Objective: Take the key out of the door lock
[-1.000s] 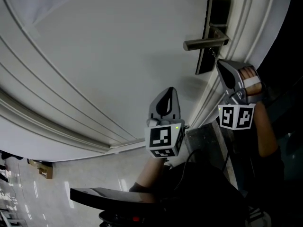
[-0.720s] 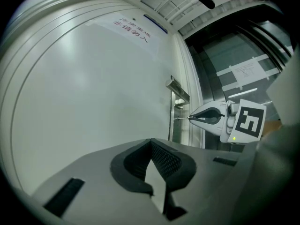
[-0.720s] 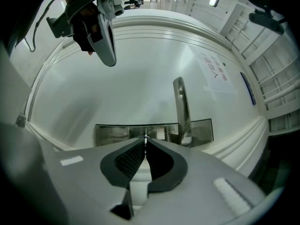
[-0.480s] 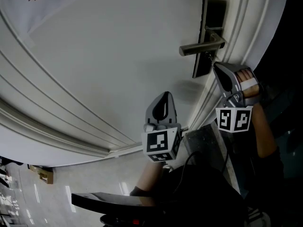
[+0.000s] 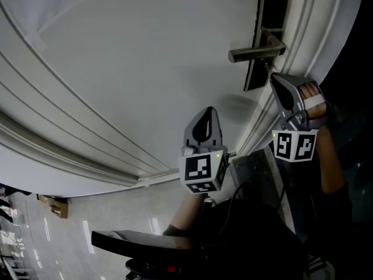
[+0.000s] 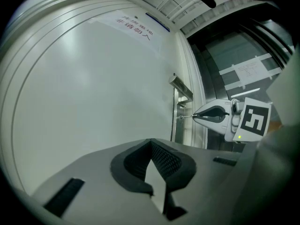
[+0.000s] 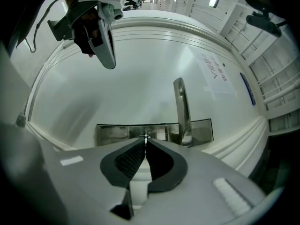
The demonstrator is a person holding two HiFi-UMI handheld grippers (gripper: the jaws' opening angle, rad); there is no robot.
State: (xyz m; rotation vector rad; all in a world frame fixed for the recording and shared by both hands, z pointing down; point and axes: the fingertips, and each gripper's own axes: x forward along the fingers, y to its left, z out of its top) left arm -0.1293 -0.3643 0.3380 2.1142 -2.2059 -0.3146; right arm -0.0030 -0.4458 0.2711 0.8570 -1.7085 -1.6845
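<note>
My R claw [image 7: 146, 143] is pinched on the key [image 6: 186, 117] at the lock plate [image 7: 112, 134]. L claw [image 6: 151, 143] closed, empty, well off the door [image 5: 145, 69].

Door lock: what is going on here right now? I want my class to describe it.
A person works at a white door with two hand-held grippers. The right gripper is at the lock plate, beside the handle. Its jaws are shut on the thin key, which does not look drawn clear of the lock yet. The left gripper hangs off to the side, shut on nothing.
</note>
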